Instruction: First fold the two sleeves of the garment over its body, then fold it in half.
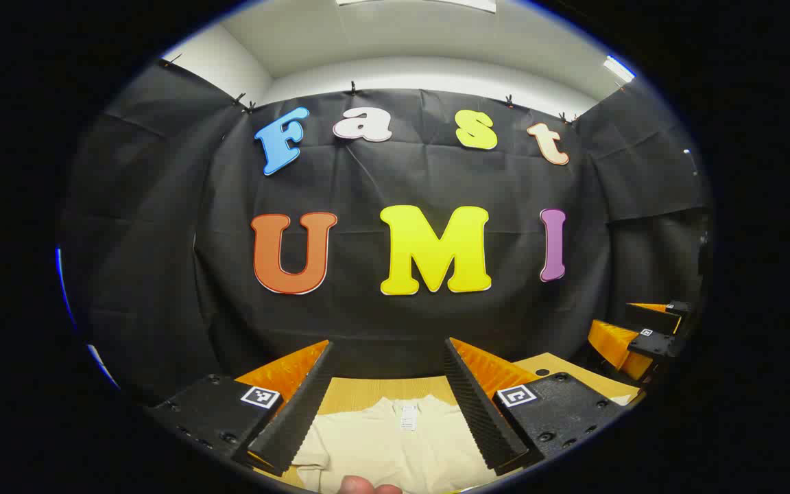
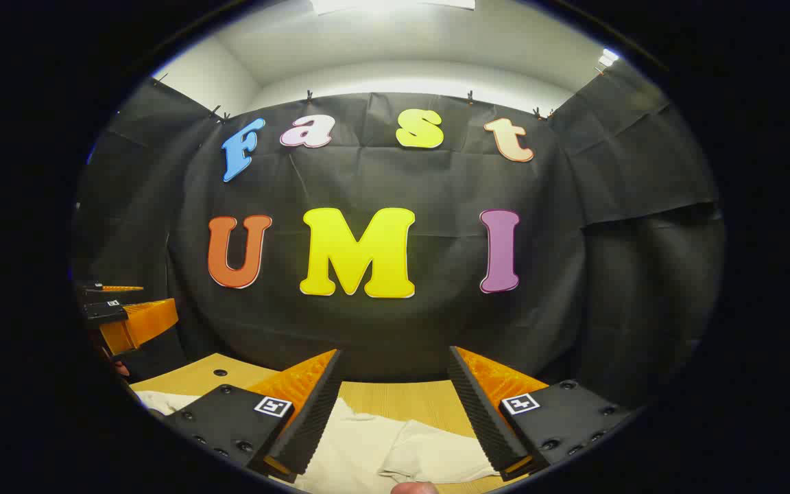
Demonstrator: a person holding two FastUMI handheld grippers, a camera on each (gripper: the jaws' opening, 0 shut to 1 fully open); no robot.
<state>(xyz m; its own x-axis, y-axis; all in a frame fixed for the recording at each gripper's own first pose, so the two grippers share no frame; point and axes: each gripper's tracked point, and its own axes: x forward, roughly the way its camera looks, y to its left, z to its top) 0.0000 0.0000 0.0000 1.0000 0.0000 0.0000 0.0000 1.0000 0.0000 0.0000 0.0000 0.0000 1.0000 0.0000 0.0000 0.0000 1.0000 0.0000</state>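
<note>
both grippers hover with fingers apart, the left gripper (image 1: 388, 401) and right gripper (image 2: 395, 412) gripping nothing. below them the cream garment (image 1: 395, 446) lies on the wooden table (image 1: 381, 391).

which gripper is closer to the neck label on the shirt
Left. The left gripper hangs open right above the garment's neck label; the right gripper is open off to the side, above a sleeve.
</note>
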